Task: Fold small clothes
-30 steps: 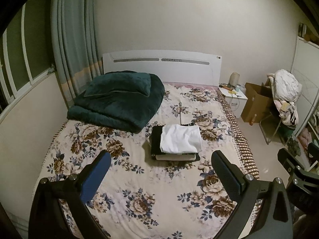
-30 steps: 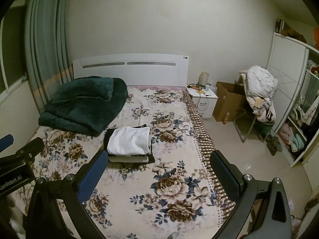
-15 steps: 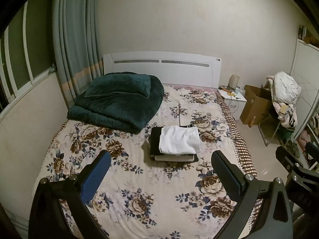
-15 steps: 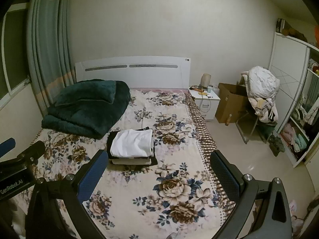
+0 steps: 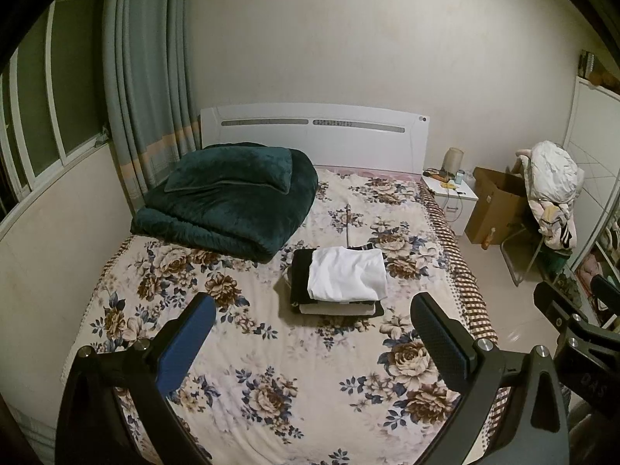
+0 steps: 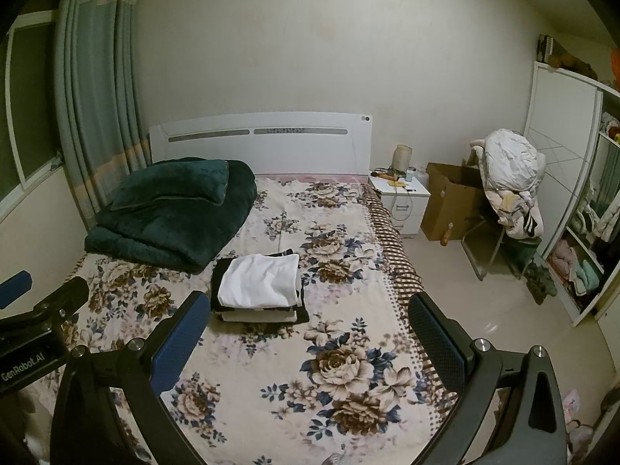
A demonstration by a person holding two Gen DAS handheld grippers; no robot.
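On the floral bed (image 5: pixel 271 368), the folded stack (image 5: pixel 337 281) is sitting finished. The left gripper (image 5: pixel 310 333) and right gripper (image 6: pixel 306 329) are hanging wide open, gripping nothing; backing off high is keeping the 2 clear.

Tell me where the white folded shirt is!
The white folded shirt lies on top of a small stack of dark folded clothes near the middle of the flowery bed, just right of the big green blanket.
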